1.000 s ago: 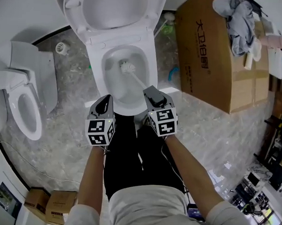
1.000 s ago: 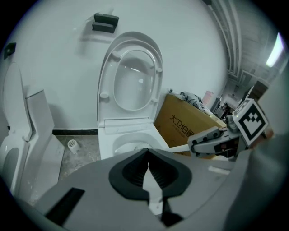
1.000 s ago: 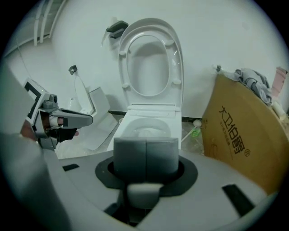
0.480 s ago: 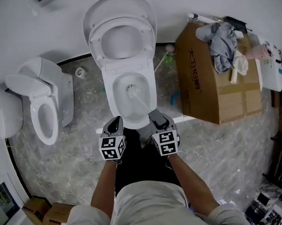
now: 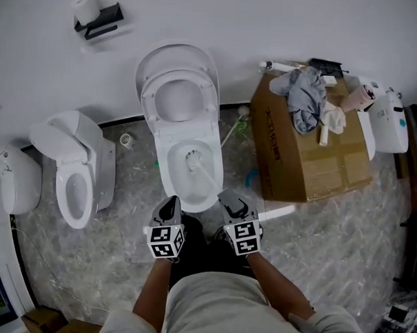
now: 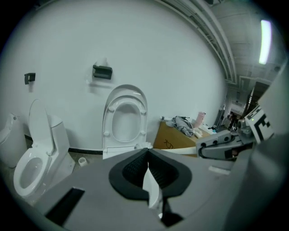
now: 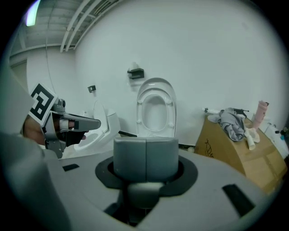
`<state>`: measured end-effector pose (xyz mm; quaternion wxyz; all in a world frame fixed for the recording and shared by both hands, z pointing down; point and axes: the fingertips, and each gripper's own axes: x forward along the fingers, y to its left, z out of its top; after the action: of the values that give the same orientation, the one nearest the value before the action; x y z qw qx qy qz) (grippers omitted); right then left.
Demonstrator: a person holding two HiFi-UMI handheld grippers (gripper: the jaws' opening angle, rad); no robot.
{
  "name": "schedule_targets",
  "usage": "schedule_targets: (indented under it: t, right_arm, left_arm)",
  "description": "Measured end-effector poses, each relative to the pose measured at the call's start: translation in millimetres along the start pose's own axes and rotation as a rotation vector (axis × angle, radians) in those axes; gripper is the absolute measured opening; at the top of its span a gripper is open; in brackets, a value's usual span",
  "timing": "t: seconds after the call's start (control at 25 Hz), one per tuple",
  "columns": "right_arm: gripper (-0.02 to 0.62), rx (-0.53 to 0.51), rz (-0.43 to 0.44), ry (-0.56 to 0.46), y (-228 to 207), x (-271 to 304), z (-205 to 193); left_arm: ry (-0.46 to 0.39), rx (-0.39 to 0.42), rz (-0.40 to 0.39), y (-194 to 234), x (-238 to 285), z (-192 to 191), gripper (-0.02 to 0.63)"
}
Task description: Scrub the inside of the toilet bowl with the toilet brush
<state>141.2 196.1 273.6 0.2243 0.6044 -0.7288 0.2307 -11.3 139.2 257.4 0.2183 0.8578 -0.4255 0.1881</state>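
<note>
Here, toilet brush (image 5: 204, 172) in toilet bowl (image 5: 162, 175)

Pale, perhaps grey shirt (image 5: 216, 307); black trousers (image 5: 201, 255).

Right gripper (image 7: 146, 159): grey pads closed flat together at a centre seam, with a pale handle (image 7: 145, 189) end just beneath them. Straight ahead stands a white toilet (image 7: 156, 110), lid and seat raised, under a wall-mounted paper holder (image 7: 135, 72). The left gripper (image 7: 95, 122) enters at left, its marker cube showing. At right a cardboard box (image 7: 232, 151) carries a grey cloth (image 7: 230, 120).
</note>
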Motion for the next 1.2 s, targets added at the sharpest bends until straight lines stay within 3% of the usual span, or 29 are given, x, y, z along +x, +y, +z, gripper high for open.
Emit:
schedule_targets:
  t: [0.32, 0.6, 1.2]
  right_arm:
    - [0.146, -0.008, -0.009, -0.163, 1.1, -84.0, 44.3]
    - [0.146, 0.041, -0.042, -0.256, 1.8, -142.9, 72.3]
    - [0.146, -0.003, -0.137, -0.375, 47.8, -194.9, 127.9]
  left_arm:
    - [-0.145, 0.044, 0.015, -49.8, -67.1, 50.6, 0.009]
    - [-0.238, 0.087, -0.042, -81.0, -107.2, 93.0, 0.009]
    - [-0.362, 0.144, -0.126, -67.3, -164.9, 144.3, 0.009]
